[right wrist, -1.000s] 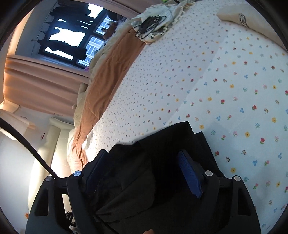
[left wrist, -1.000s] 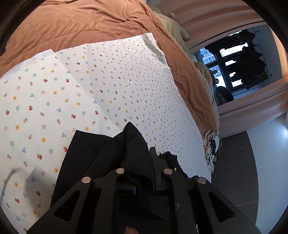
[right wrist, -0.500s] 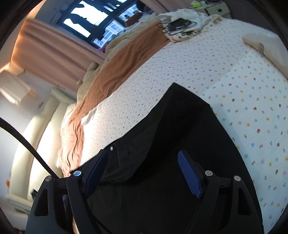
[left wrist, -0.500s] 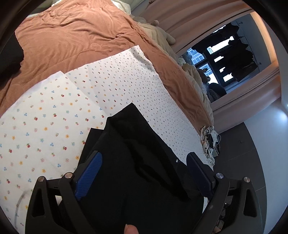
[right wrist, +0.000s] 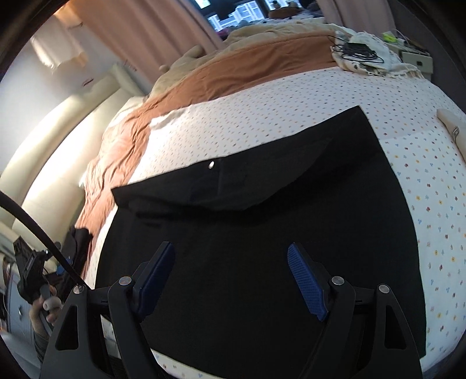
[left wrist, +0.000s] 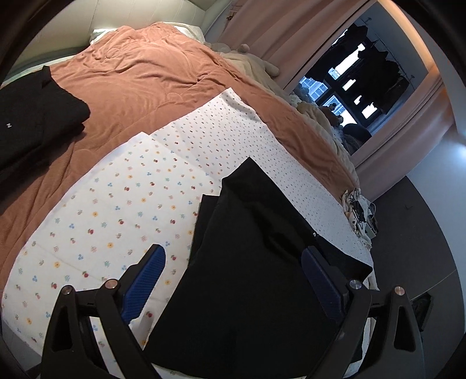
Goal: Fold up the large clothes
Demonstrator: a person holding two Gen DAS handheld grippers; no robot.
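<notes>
Left wrist view: left gripper (left wrist: pixel 233 272) spread wide, blue pads (left wrist: pixel 144 278) holding nothing, hovering over black garment (left wrist: pixel 256 262) laid flat on floral sheet (left wrist: pixel 122 204); garment's near part between the fingers, far corner reaching toward the sheet's middle, a small metal button (left wrist: pixel 314 233) at its right edge. Beyond the sheet, rust blanket (left wrist: pixel 139 75) across the bed; on it at far left, well apart, another dark garment (left wrist: pixel 32 116) in a folded pile. Along the blanket's far side, cream bedding (left wrist: pixel 250 62) bunched up; at the bed's right end, a patterned cloth with black cables (left wrist: pixel 359 204). Pink curtains (left wrist: pixel 276 26) framing a window (left wrist: pixel 349 87) with dark clothes hanging against the light; dark floor (left wrist: pixel 413 227) at right. Right wrist view: right gripper (right wrist: pixel 231 275) likewise spread, pads (right wrist: pixel 304 280) empty, above the same garment (right wrist: pixel 262 233), its upper part folded over in a flap with the button (right wrist: pixel 210 165) near the far edge. Sheet (right wrist: pixel 422 180) showing to the right and beyond, blanket (right wrist: pixel 247 70) farther off, cables (right wrist: pixel 356 51) on the cloth at upper right, a cream folded item (right wrist: pixel 453 125) at the right edge. At lower left, the hand (right wrist: pixel 43 309) holding the left gripper's handle; curtains (right wrist: pixel 151 29) and window behind
</notes>
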